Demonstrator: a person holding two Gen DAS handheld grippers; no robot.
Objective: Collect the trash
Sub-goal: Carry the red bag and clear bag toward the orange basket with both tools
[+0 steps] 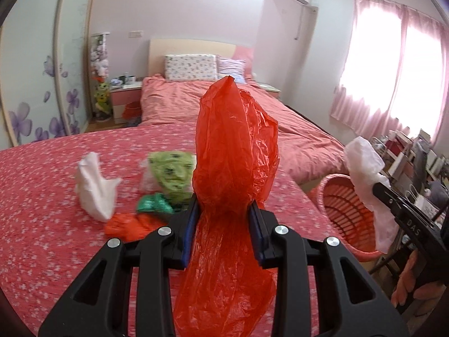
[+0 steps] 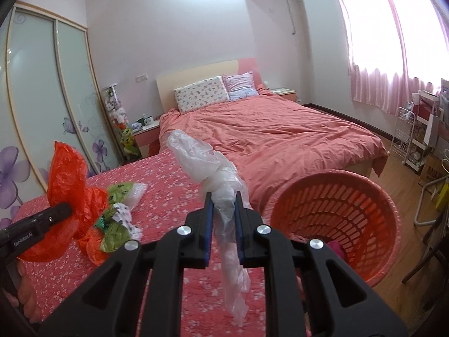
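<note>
My left gripper (image 1: pixel 223 206) is shut on a red plastic bag (image 1: pixel 235 146) and holds it above the floral pink table cover (image 1: pixel 42 196); the bag also shows in the right wrist view (image 2: pixel 67 179). My right gripper (image 2: pixel 223 196) is shut on a knotted clear plastic bag (image 2: pixel 207 165), which shows white in the left wrist view (image 1: pixel 364 163), near the rim of the orange basket (image 2: pixel 373 213). On the cover lie a white tissue (image 1: pixel 94 188), a green wrapper (image 1: pixel 171 174), a dark green scrap (image 1: pixel 154 203) and an orange-red bag (image 1: pixel 129 224).
The orange basket (image 1: pixel 345 210) stands off the cover's right edge, with a dark pink item inside (image 2: pixel 335 247). A bed with a pink duvet (image 2: pixel 269 134) lies behind. A wardrobe (image 2: pixel 42 98) is at left, a shelf cart (image 2: pixel 415 137) and wood floor at right.
</note>
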